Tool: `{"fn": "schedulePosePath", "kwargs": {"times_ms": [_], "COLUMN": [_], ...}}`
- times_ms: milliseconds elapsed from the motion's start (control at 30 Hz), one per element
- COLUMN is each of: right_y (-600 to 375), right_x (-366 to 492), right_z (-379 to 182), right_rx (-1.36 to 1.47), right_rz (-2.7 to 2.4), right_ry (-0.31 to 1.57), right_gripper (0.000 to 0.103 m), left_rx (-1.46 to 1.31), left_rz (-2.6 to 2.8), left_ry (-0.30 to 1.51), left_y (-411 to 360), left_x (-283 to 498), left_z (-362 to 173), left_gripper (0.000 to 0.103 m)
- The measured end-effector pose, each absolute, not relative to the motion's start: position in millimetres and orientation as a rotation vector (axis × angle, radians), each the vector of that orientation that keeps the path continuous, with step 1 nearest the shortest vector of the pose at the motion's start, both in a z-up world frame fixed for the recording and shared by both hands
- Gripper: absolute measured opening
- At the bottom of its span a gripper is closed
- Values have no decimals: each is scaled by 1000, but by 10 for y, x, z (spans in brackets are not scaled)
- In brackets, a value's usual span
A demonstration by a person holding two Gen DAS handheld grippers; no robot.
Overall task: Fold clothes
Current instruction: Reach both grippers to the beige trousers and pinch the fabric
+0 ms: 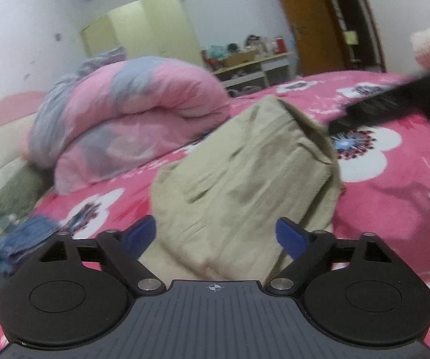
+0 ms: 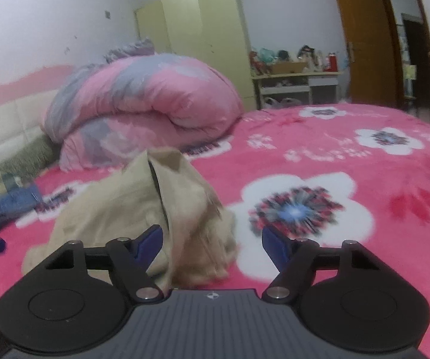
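Our left gripper (image 1: 215, 236) has its blue-padded jaws spread, with the khaki garment (image 1: 245, 173) lying between and ahead of them, the pads not pressing on it. Our right gripper (image 2: 212, 243) is spread as well; a raised fold of the same garment (image 2: 155, 206) stands by its left pad, though blur hides whether they touch. The garment sits crumpled on the bed (image 2: 349, 149), whose plush pink cover carries large white flowers. It looks like thick cotton, partly folded, with creases and an upturned edge. Beyond it we see a puffy pink-and-grey duvet (image 1: 131, 113) rolled into a mound, and a small blue denim piece (image 1: 20, 239) at the left edge. Farther out stand a pale yellow wardrobe (image 2: 203, 36), a cluttered shelf (image 2: 293, 80), white walls and a wooden door (image 2: 364, 39).
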State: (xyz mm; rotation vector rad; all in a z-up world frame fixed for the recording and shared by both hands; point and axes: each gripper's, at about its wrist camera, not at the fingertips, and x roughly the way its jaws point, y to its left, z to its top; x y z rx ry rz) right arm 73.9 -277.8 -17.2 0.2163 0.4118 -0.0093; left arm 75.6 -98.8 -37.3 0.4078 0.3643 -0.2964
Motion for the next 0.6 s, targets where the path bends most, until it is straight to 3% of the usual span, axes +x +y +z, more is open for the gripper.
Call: {"fn": "schedulePosePath", "kwargs": {"times_ms": [33,100,133,167,200,267,433,600], "right_y": [-2792,-2784,-2780,-2775,-2775,-2796,-2847,-2871], "right_x": [818,952,1029,1105,1169,1172,911,595], "right_z": [-171,-193,-222,-251,-280,-315,-283,-143], "right_rx": [225,230,222,214,210,227,275,329], "right_rz": [10,33,37,41,47,47,51,74], "right_ry": [402,397,414,430,446,456,408,374], "right_gripper": [72,67,64,52,33,18,12,8], "left_rx": [408,413,418,416,405,369,186,-18], "left_rz": [-316,-338,-341,-337,-328,-311,-299,-270], "left_ry": [378,411,435,450,453,455,474,454], "left_y": [-1027,-1094,-1127,-1140,-1137,-1099,-857,-499], "left_x": [788,857,909,946,970,1008,1033,965], "left_z": [-395,-449,-487,-515,-530,-531,-377,-99], "left_gripper": [80,60,54,52,46,35,23,18]}}
